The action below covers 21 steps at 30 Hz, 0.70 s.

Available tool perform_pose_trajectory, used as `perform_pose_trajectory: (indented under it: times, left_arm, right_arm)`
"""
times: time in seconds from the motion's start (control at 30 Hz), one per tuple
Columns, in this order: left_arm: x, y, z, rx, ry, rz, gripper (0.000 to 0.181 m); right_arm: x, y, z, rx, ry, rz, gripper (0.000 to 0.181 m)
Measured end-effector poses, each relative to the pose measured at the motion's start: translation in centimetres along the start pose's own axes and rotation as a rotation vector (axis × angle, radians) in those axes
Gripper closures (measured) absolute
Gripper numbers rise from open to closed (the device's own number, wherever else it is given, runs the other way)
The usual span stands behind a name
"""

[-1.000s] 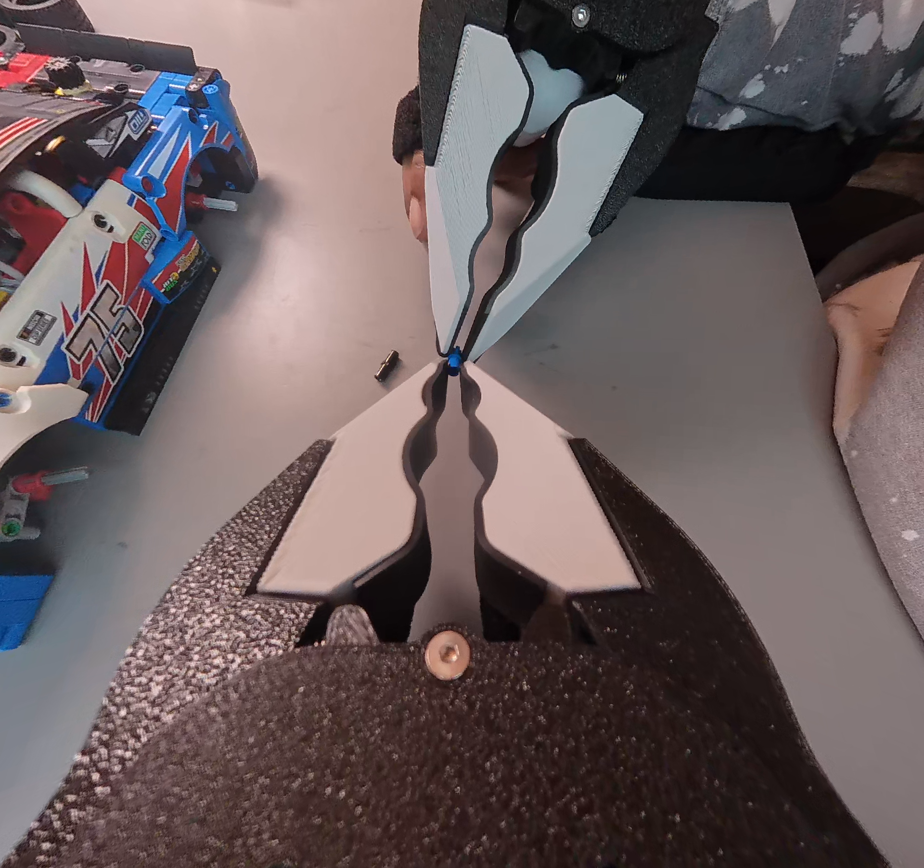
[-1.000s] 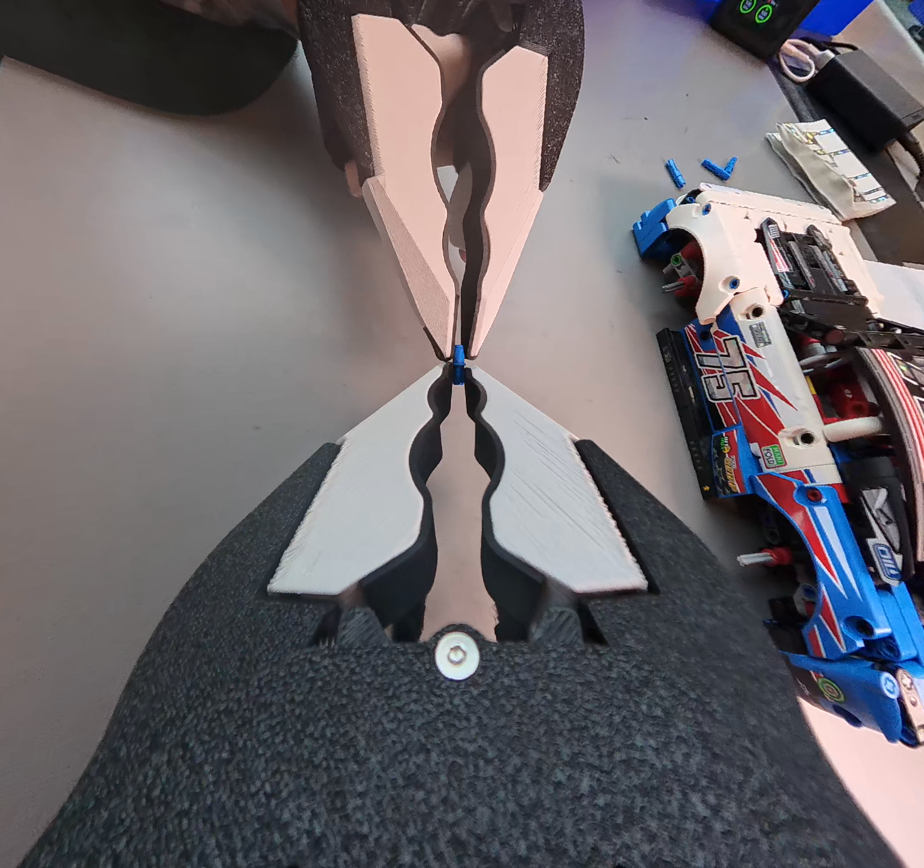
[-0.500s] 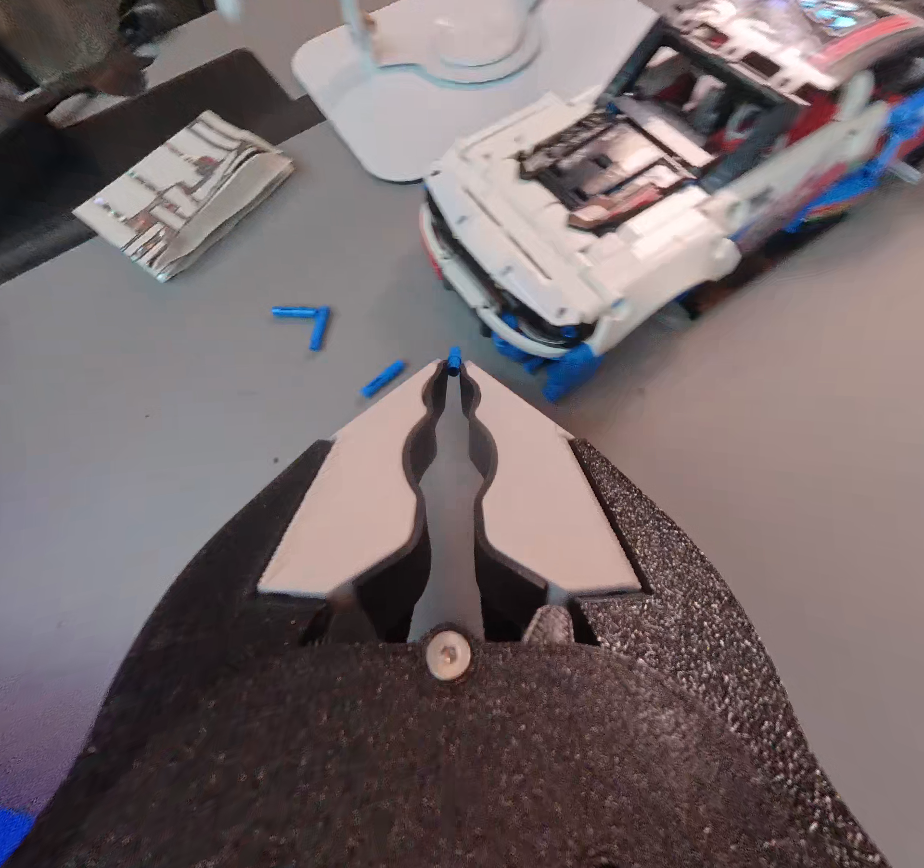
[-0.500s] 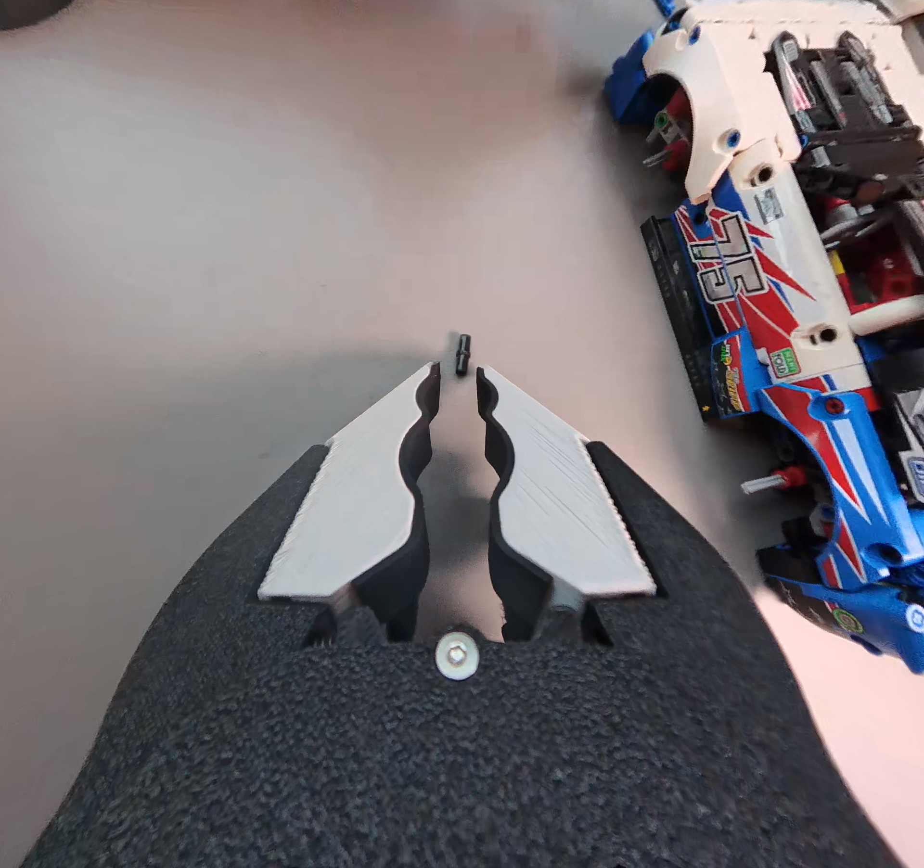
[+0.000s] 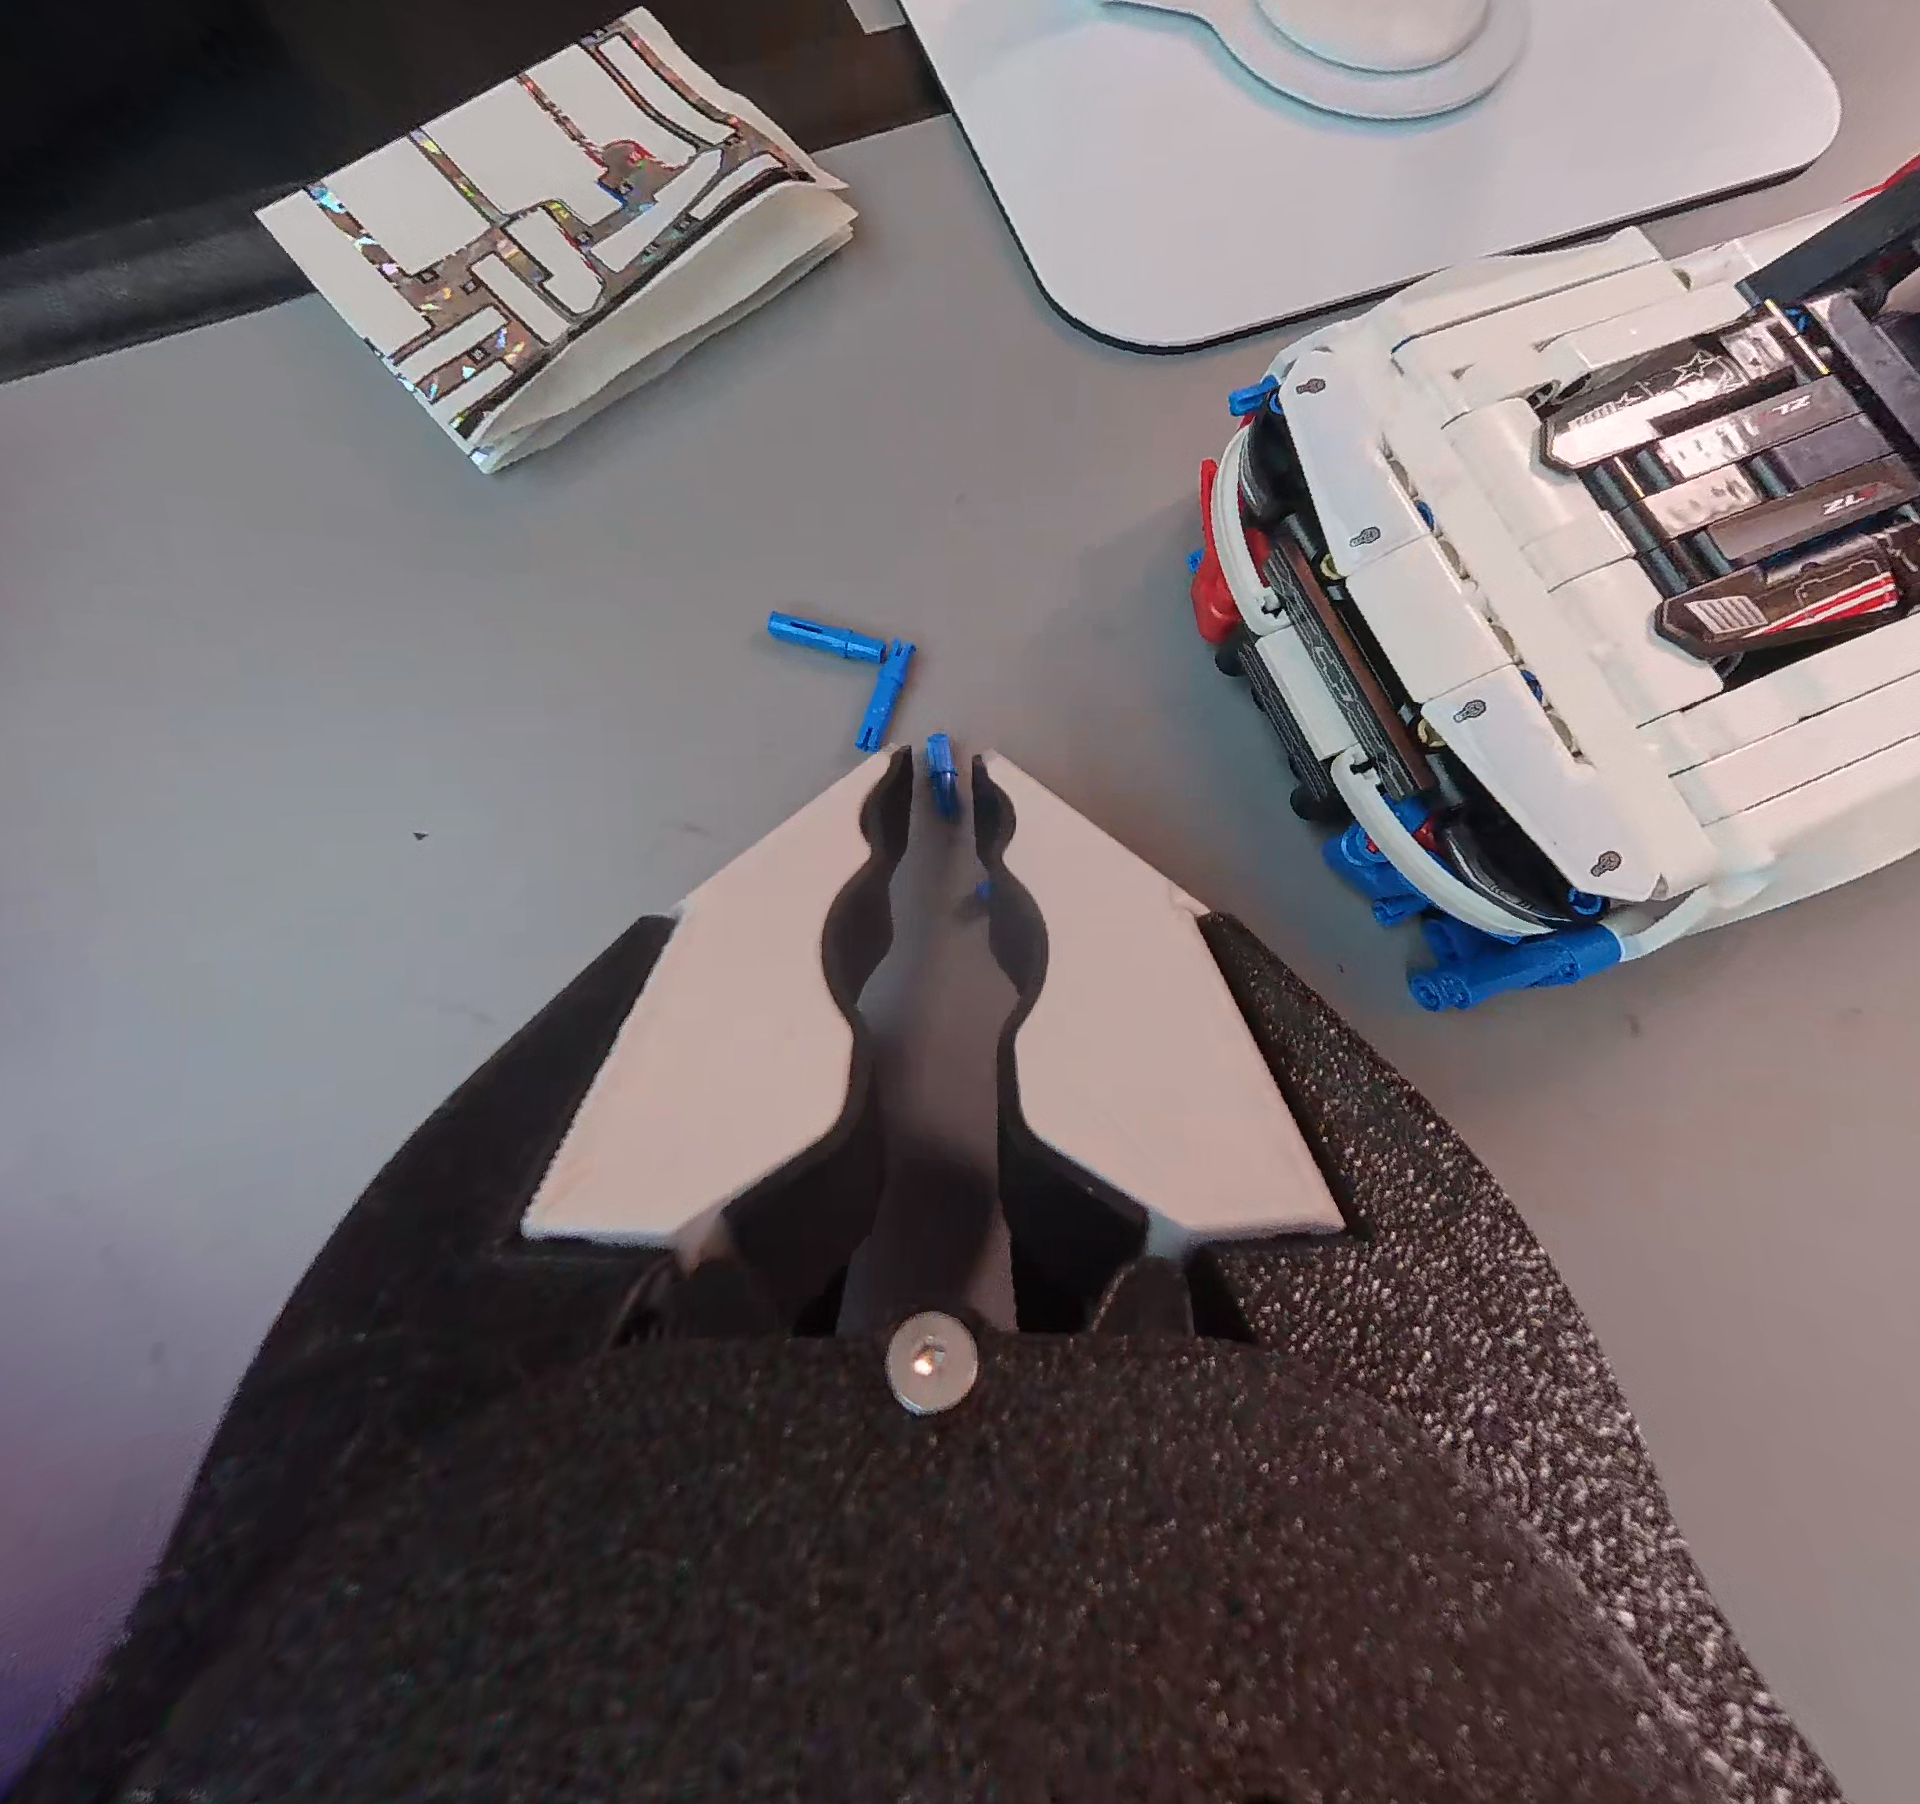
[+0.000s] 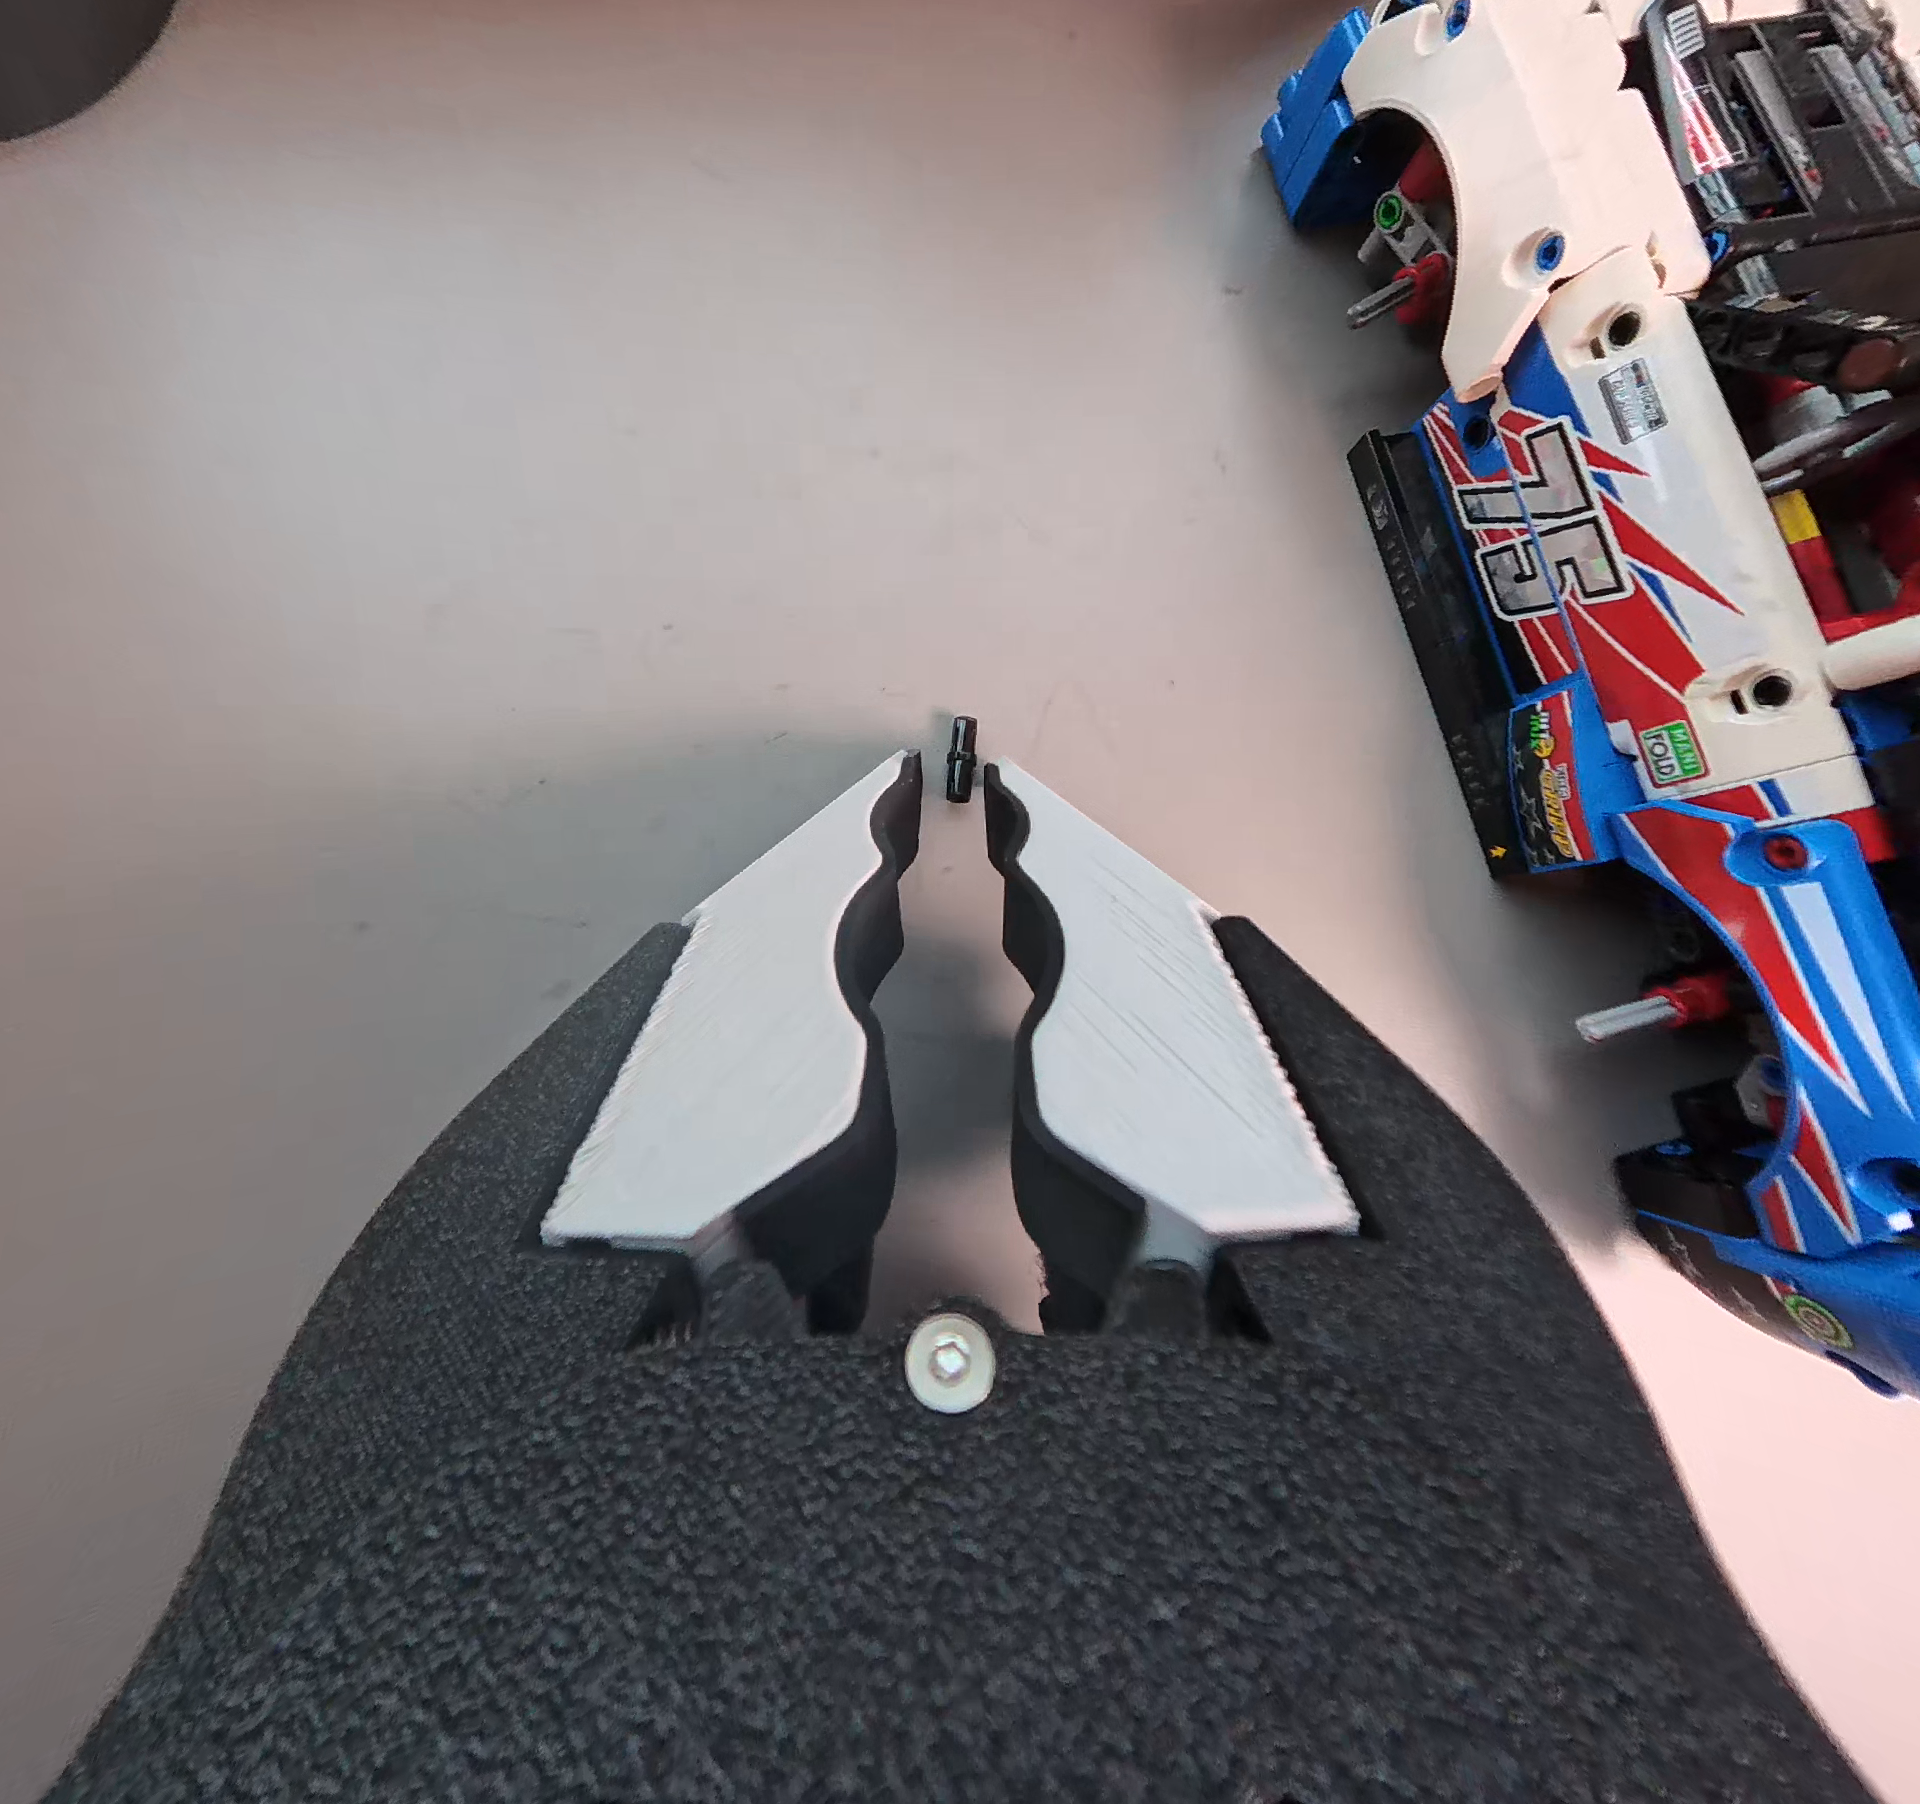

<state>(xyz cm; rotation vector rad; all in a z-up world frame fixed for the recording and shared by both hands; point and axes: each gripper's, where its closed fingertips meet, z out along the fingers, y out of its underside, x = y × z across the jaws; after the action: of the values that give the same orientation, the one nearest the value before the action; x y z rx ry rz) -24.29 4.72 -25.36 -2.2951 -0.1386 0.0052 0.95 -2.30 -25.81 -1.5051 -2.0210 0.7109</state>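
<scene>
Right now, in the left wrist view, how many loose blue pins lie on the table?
3 blue pins. Two meet in an L just beyond the left gripper; one lies between its open fingers. A blue speck deeper in the gap may be a fourth.

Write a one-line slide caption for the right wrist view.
Open right gripper straddles a small black connector pin on the grey table, beside a toy-brick race car.

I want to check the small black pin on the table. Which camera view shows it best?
The right wrist view shows it best: the black pin lies on the table between the tips of the open right gripper, sharp and unhidden. The left wrist view does not show it; there only blue pins lie near the open left gripper.
</scene>
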Motion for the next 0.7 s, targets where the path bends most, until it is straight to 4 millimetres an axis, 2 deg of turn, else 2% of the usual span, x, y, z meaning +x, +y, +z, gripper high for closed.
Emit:
perform_pose_trajectory:
  times: [0.03, 0.1, 0.17, 0.23, 0.3, 0.4, 0.5, 0.6, 0.7]
  left_arm:
    - [0.0, -0.1, -0.1, 0.009, -0.003, -0.001, 0.169]
    - [0.0, -1.0, -0.9, 0.061, -0.009, -0.005, 0.164]
    - [1.1, -2.9, -2.6, 0.164, 0.026, 0.016, 0.161]
    - [3.4, -4.4, -4.9, 0.244, 0.102, 0.06, 0.161]
    - [7.2, -4.6, -7.2, 0.263, 0.269, 0.11, 0.161]
    - [13.4, -2.6, -10.0, 0.195, 0.576, 0.12, 0.158]
    - [17.8, 0.0, -11.6, 0.132, 0.781, 0.093, 0.157]
    - [20.9, 2.1, -12.3, 0.082, 0.946, 0.035, 0.156]
    - [22.3, 2.9, -12.3, 0.028, 1.041, -0.044, 0.159]
  right_arm:
    - [0.0, 0.0, 0.0, -0.002, -0.005, 0.002, 0.171]
    - [0.0, 0.0, 0.0, -0.005, 0.006, -0.01, 0.178]
    - [0.0, 0.0, 0.0, 0.002, 0.02, -0.033, 0.178]
    - [0.2, -0.1, -0.1, 0.023, 0.038, -0.031, 0.178]
    - [0.5, -0.6, -0.4, 0.074, 0.052, -0.025, 0.178]
    - [1.0, -2.9, -2.1, 0.235, 0.096, -0.047, 0.178]
    - [1.0, -4.4, -3.2, 0.332, 0.123, -0.067, 0.178]
    - [0.3, -5.5, -3.9, 0.411, 0.115, -0.099, 0.178]
    - [-0.3, -6.3, -3.9, 0.439, 0.118, -0.137, 0.178]
